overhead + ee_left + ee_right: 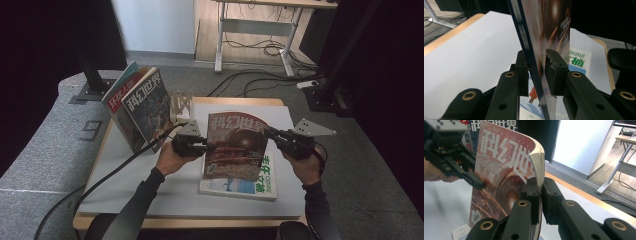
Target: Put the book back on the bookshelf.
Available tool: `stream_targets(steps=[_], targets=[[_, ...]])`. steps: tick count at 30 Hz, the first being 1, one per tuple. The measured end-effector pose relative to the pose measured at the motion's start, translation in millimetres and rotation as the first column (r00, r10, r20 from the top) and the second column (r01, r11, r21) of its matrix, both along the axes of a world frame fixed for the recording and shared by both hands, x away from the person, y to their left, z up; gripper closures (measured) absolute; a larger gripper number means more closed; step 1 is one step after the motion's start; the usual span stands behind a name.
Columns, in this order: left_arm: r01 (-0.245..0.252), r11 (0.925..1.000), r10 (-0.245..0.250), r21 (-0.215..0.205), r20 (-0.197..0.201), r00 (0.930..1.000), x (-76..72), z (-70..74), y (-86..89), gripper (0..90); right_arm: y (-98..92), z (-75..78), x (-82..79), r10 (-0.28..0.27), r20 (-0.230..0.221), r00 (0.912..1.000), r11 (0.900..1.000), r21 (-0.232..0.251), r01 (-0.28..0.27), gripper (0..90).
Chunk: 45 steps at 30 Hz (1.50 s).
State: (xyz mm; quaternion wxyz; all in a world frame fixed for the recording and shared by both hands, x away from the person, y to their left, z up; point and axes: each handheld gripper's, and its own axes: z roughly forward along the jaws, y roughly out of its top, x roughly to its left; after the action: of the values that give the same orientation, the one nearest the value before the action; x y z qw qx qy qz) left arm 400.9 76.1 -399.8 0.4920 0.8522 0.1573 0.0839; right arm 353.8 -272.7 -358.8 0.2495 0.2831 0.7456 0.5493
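Observation:
A red-brown magazine (235,145) with white characters on its cover stands upright above the table, held between both grippers. My left gripper (205,146) is shut on its spine edge; in the left gripper view the spine (544,30) runs up between the two pads (536,57). My right gripper (272,134) is shut on the opposite page edge, and the cover (504,170) curls over its pads (540,182). The left gripper's finger (477,183) rests on the cover's far side. Under the raised magazine lies a white and blue magazine (250,185), flat on the mat.
Two more magazines (142,102) lean upright at the back left, next to a pale slotted stand (181,102). A white mat (150,185) covers the wooden table. A desk frame (255,30) and floor cables lie beyond the table.

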Motion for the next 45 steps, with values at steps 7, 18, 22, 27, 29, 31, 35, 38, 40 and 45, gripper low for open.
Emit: stream_targets(steps=[7, 18, 22, 27, 29, 31, 35, 38, 40, 45], targets=[[-0.017, 0.9998, 0.017, -0.001, 0.021, 0.9996, 3.3, 23.2, -6.2, 73.1, -1.8, -0.5, 0.8, 0.004, -0.013, 0.9999, 1.0, 0.016, -0.004, 82.1], [-0.025, 0.9992, 0.025, -0.032, 0.008, 0.9997, 4.8, 38.0, -11.0, 81.5, -3.8, -1.6, 1.4, 0.001, -0.026, 0.9997, 1.0, 0.03, 0.0, 80.9], [-0.01, 0.9975, 0.008, -0.07, -0.026, 0.9996, 5.0, 36.3, -8.4, 83.7, -7.1, -3.6, 2.0, -0.015, -0.033, 0.9993, 0.999, 0.045, 0.016, 76.0], [-0.009, 0.9977, 0.007, -0.067, -0.017, 0.9998, 1.9, 36.8, -8.3, 83.9, -9.6, -10.1, 3.1, -0.029, -0.049, 0.9984, 0.998, 0.046, 0.031, 68.8], [-0.014, 0.9977, 0.013, -0.066, -0.013, 0.9998, 0.7, 37.1, -7.7, 83.9, -10.2, -13.8, 3.8, -0.038, -0.058, 0.9976, 0.998, 0.037, 0.04, 66.1], [-0.02, 0.9977, 0.019, -0.064, -0.013, 0.9997, 0.3, 37.2, -6.4, 83.9, -11.2, -18.4, 4.3, -0.044, -0.069, 0.9967, 0.998, 0.032, 0.046, 64.1], [-0.044, 0.9965, 0.042, -0.071, -0.018, 0.9989, 0.5, 36.7, -2.5, 83.8, -14.4, -29.9, 4.1, -0.054, -0.092, 0.9943, 0.998, 0.028, 0.057, 58.3], [-0.052, 0.9957, 0.05, -0.077, -0.02, 0.9985, 0.7, 36.2, 1.0, 83.9, -16.7, -38.3, 4.5, -0.067, -0.109, 0.9918, 0.997, 0.018, 0.07, 54.9], [-0.053, 0.9955, 0.052, -0.078, -0.019, 0.9985, 0.3, 36.2, 2.2, 83.9, -18.5, -44.3, 4.9, -0.073, -0.124, 0.9896, 0.997, 0.017, 0.076, 52.8], [-0.064, 0.9952, 0.063, -0.074, -0.018, 0.9979, -0.4, 36.8, 3.4, 83.9, -20.7, -59.3, 5.7, -0.099, -0.163, 0.9817, 0.995, -0.009, 0.099, 46.7]])
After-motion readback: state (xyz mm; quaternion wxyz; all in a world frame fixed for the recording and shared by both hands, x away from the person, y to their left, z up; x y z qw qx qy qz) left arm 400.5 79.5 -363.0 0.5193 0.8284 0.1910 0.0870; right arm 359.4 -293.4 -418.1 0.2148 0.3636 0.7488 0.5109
